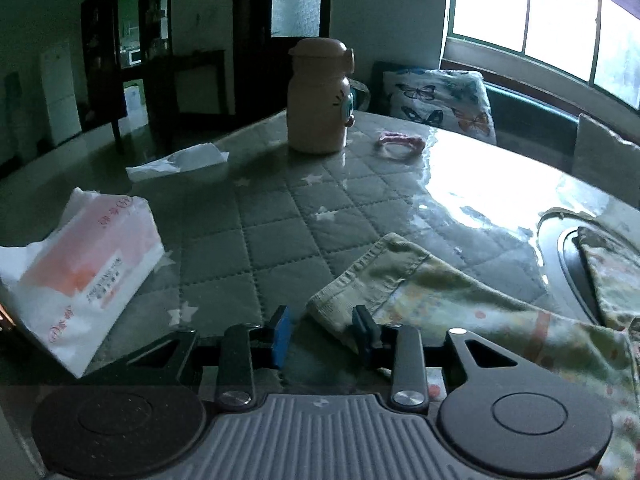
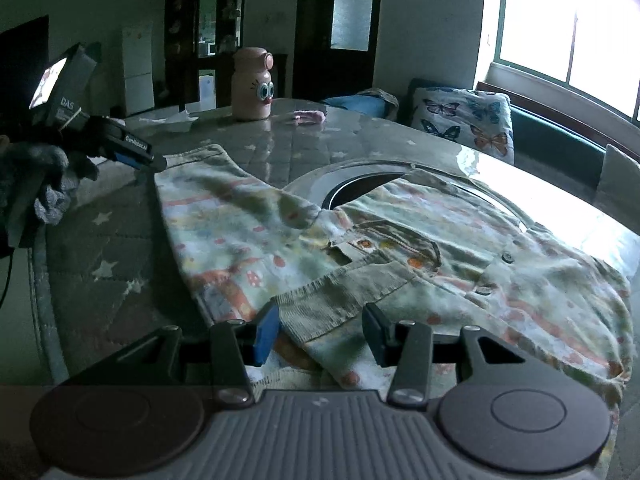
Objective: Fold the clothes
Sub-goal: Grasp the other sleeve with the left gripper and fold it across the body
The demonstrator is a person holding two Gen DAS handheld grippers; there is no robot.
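1. Patterned shirt (image 2: 280,240) spread mostly flat on the table (image 2: 100,264), toward its near edge, partly covering the round inset ring (image 2: 360,172) in the middle of the top. One sleeve (image 2: 200,184) stretched out toward the left edge, its ribbed cuff (image 1: 360,280) lying flat on the quilted cover.
2. Near the front, a ribbed cuff or hem piece (image 2: 340,300) already turned over the body of the shirt; judged as a first fold at most, with the rest still open and wrinkled.
3. Left gripper (image 1: 322,330) low over the outstretched cuff, jaws parted with the cuff's corner between them, pads not seen pressing on the cloth.
4. Right gripper (image 2: 322,330) at the near edge, jaws spread around the ribbed piece, not clamped.
5. Still to do, by judgement: bring the left sleeve inward, fold the sides, then double the body over. Early in the task.
6. Further out: tissue pack (image 1: 80,272) at the left edge, loose tissue (image 1: 176,162), cartoon-faced bottle (image 1: 318,96) and pink band (image 1: 400,142) toward the far edge, well apart from the shirt.
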